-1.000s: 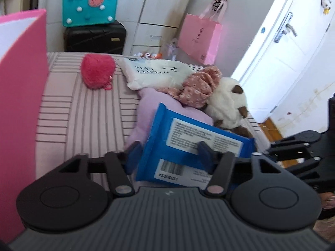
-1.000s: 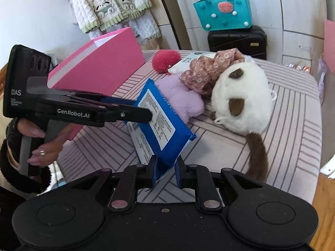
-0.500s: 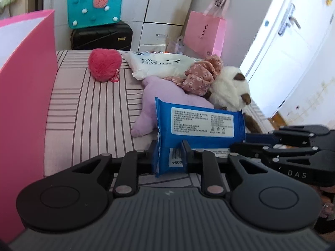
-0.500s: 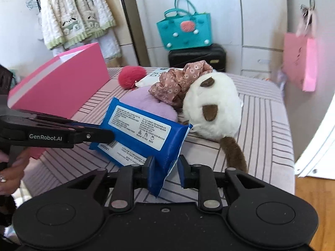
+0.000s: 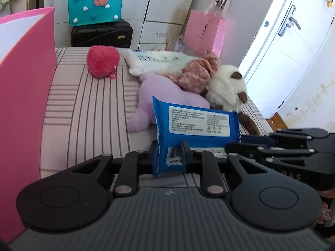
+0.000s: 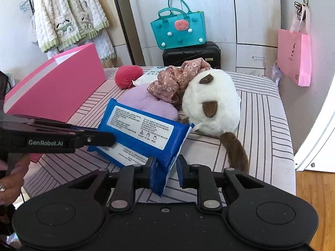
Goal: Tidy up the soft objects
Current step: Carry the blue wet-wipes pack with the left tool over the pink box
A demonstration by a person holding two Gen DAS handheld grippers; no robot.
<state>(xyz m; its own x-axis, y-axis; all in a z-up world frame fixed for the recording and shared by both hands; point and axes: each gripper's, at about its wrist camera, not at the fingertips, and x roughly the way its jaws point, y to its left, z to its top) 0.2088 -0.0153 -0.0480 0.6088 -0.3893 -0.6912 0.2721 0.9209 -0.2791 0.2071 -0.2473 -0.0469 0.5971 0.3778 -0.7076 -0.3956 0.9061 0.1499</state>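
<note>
A blue wet-wipes pack (image 5: pixel 194 125) (image 6: pixel 142 131) is held above the striped bed. My left gripper (image 5: pixel 170 154) is shut on its left end. My right gripper (image 6: pixel 166 166) has its jaws parted around the pack's right corner; the right finger stands apart from the pack. Behind it lie a purple plush (image 5: pixel 159 96) (image 6: pixel 146 102), a white and brown plush (image 5: pixel 226 87) (image 6: pixel 211 102), a floral cloth (image 5: pixel 194 75) (image 6: pixel 175 79), a white pack (image 5: pixel 155 60) and a red fluffy heart (image 5: pixel 102 61) (image 6: pixel 128 76).
A tall pink box (image 5: pixel 23 96) (image 6: pixel 56 87) stands on the bed's left side. A teal bag (image 5: pixel 95 4) on a black suitcase (image 5: pixel 102 33) and a pink paper bag (image 5: pixel 204 33) lie beyond the bed. A white door (image 5: pixel 293 48) is at right.
My right gripper's jaws have parted from the pack's corner. My left gripper stays shut on the pack, which it clamped about a second ago. The pack has turned more level.
</note>
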